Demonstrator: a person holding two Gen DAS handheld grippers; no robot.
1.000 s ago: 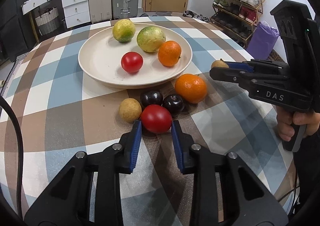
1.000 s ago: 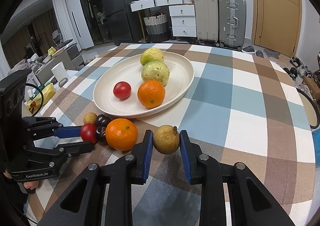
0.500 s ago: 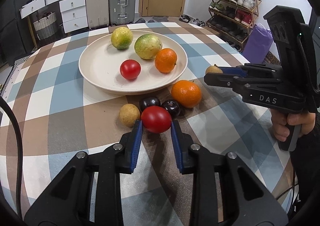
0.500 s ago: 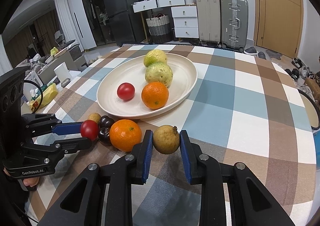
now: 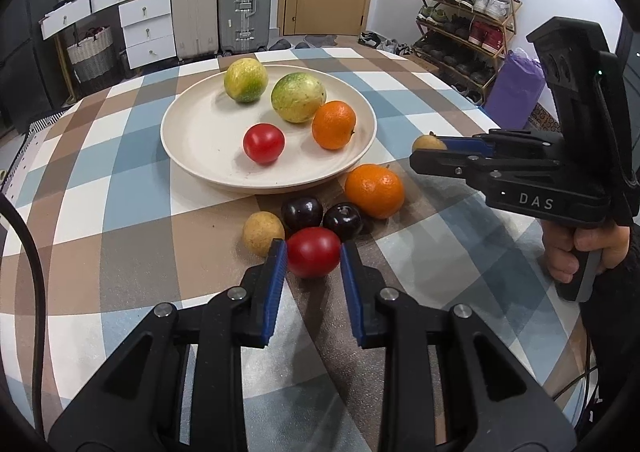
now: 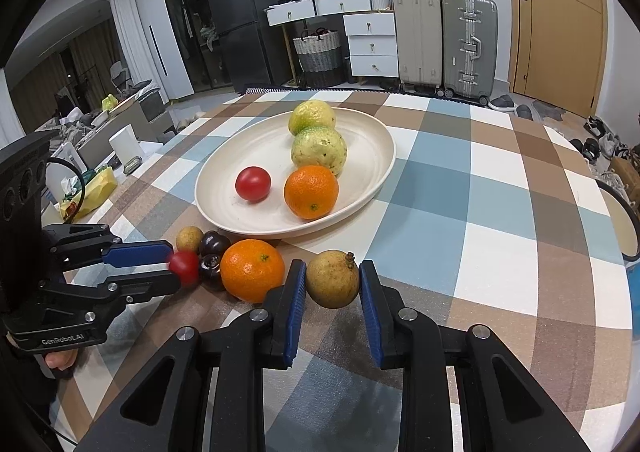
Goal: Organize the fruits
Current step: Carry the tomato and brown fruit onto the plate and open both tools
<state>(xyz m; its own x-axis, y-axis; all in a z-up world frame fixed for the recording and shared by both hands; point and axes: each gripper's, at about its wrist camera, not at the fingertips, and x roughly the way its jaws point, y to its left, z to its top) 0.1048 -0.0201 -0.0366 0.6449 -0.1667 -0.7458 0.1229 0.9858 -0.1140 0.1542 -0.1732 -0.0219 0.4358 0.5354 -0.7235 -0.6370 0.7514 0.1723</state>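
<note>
My left gripper (image 5: 313, 258) is shut on a red tomato (image 5: 313, 257), held a little above the checked tablecloth. My right gripper (image 6: 332, 280) is shut on a small brown fruit (image 6: 332, 278), also off the cloth. A cream plate (image 5: 192, 144) holds two green-yellow fruits (image 5: 297, 97), an orange (image 5: 333, 125) and a second tomato (image 5: 263, 143). In front of the plate lie another orange (image 5: 374, 191), two dark plums (image 5: 302, 212) and a small brown fruit (image 5: 263, 233). In the right wrist view the left gripper (image 6: 182, 266) shows at the left with its tomato (image 6: 185, 267).
The round table's edge curves close on the right in the right wrist view. Beyond it stand suitcases (image 6: 468, 40), white drawers (image 6: 370, 44) and a shoe rack (image 5: 464, 36). A person's hand (image 5: 576, 252) grips the right gripper's handle.
My left gripper has lifted the tomato off the cloth and drawn back from the other fruits. The right gripper and its brown fruit have stayed put.
</note>
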